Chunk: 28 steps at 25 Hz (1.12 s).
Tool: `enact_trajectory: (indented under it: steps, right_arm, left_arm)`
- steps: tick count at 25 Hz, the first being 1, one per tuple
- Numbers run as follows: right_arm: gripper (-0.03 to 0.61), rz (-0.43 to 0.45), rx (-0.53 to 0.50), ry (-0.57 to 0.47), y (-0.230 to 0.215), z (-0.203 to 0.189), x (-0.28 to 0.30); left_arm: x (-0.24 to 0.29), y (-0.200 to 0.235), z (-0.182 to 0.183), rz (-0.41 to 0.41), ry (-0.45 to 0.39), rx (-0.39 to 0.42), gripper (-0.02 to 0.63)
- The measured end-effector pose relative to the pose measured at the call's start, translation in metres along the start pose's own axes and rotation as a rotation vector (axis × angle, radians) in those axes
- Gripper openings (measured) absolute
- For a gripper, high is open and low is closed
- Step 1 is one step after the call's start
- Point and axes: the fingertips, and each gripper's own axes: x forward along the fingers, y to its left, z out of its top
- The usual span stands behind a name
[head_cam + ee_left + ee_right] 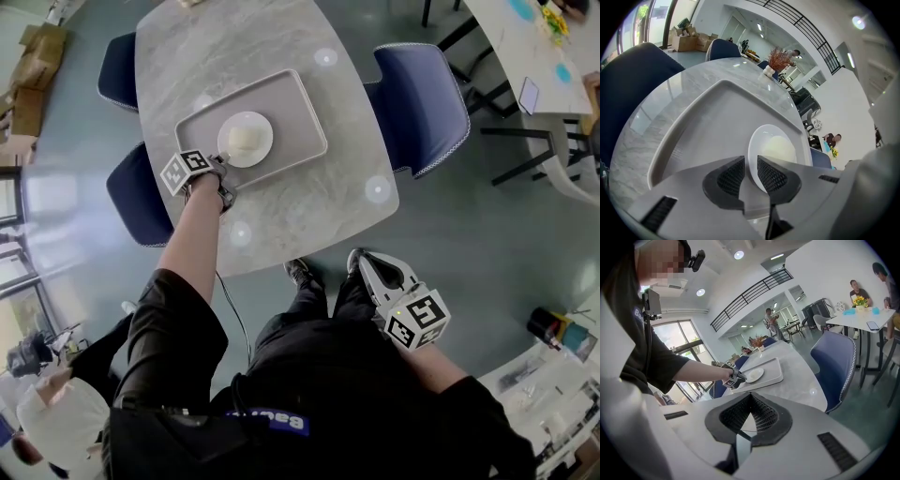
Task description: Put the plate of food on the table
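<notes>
Plate of food (pixel 263 142): a small white round plate with a pale, rounded lump of food (pixel 243 141) on it sits in the near part of a grey rectangular tray (pixel 292 101). The tray lies flat on the table (pixel 225 47). My left hand-held gripper (pixel 223 161) reaches in from the near left edge of the tray. Its two jaws pinch the plate's near rim, one ribbed pad on each side of the thin white edge. From that gripper's own view, the food lies just beyond the pads, toward the far side of the plate.

My right hand-held gripper (pixel 362 261) hangs off the table, near my legs and well apart from the plate. Its jaws are pressed together with nothing between them.

The table has a pale grey marbled top with rounded corners, and ceiling lights glint on it. A dark blue padded chair (pixel 422 103) stands at its right side, and two more (pixel 136 197) are tucked in at the left. The floor (pixel 469 225) is smooth, glossy grey-green. A second white table (pixel 525 47) with small items on it stands at the far right. A bunch of dried reddish flowers (pixel 778 58) stands at the far end of my table. Beyond them the room is a bright white hall with a railed upper gallery.
</notes>
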Motion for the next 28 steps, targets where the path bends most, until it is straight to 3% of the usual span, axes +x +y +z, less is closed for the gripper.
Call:
enact_trajectory:
  steps: [9, 15, 28]
  right_arm:
    - [0.011, 0.051, -0.067, -0.001, 0.02, 0.009, 0.003]
    - [0.011, 0.078, -0.115, 0.001, 0.031, 0.015, -0.001]
    - [0.011, 0.11, -0.196, -0.019, 0.054, 0.025, -0.014]
  left_arm:
    - [-0.026, -0.006, 0.005, -0.057, -0.09, 0.043, 0.074]
    - [-0.043, -0.014, -0.006, -0.139, -0.157, 0.049, 0.074]
    - [-0.08, -0.023, -0.03, -0.217, -0.259, 0.084, 0.074]
